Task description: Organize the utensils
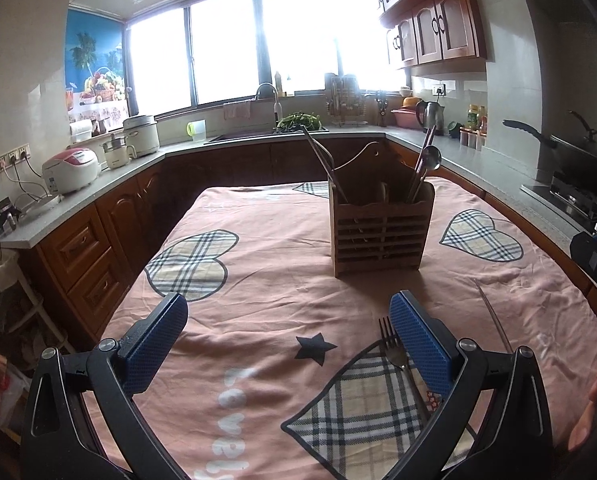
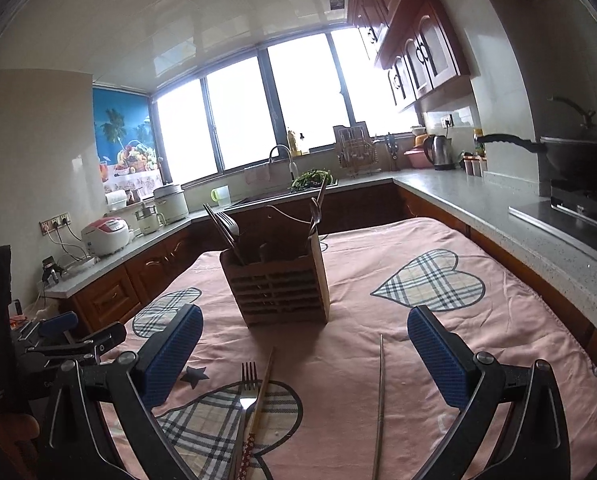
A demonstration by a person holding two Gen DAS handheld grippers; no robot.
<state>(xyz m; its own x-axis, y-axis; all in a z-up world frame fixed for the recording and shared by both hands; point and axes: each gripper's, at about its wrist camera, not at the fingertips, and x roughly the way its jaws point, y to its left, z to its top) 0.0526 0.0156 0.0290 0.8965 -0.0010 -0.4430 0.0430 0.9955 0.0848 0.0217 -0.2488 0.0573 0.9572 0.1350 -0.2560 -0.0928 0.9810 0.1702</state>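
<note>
Hovering low over the pink tablecloth (image 2: 378, 280) with jaws spread wide and empty on both left gripper (image 1: 288, 322) and right gripper (image 2: 304, 330), probably lining up a pick: fork (image 2: 247, 384) and wooden chopstick (image 2: 260, 396) at seven o'clock, metal chopstick (image 2: 379, 396) at five, wooden holder (image 2: 280, 284) at twelve.

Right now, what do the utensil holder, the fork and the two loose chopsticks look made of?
Utensil holder: wood or bamboo, brown slats, matte. Fork: polished metal, bright glint. Left chopstick: apparently wood, brown with patterned end. Right chopstick: likely steel, thin and grey.
</note>
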